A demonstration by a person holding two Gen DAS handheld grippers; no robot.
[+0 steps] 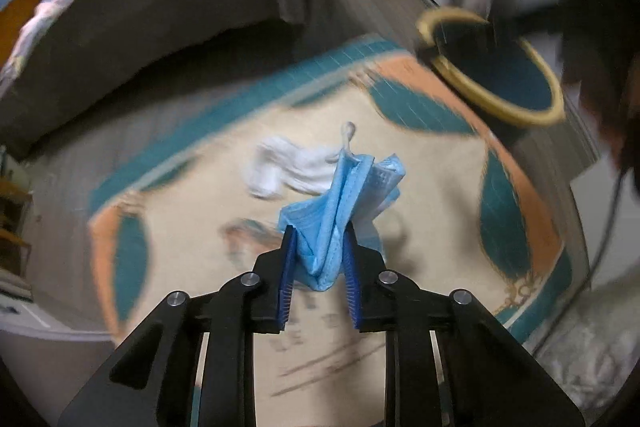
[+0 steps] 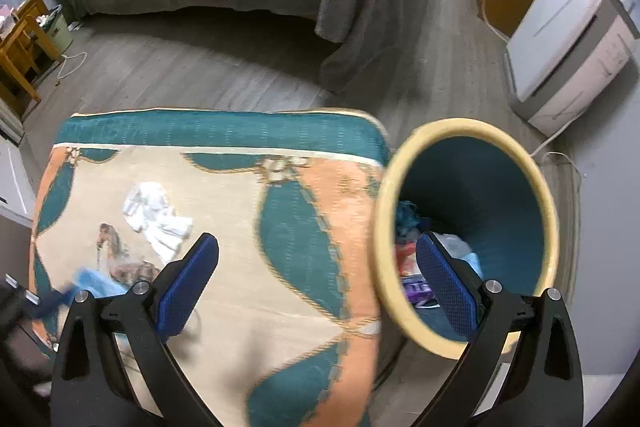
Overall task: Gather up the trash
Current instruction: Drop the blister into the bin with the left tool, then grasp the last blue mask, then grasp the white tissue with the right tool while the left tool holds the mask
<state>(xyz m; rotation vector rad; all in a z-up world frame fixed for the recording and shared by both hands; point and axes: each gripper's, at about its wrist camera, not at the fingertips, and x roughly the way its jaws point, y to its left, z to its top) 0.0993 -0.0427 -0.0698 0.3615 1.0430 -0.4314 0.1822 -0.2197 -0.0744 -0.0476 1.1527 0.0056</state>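
A blue mask is being pinched between the pads of the left claw, its crumpled folds fanning out above the rug. A white tissue is lying on the rug just beyond the mask, toward the rug's far edge. The right claw is being held wide and empty, one finger inside the rim of the bin, which is standing at the rug's right edge with trash in it.
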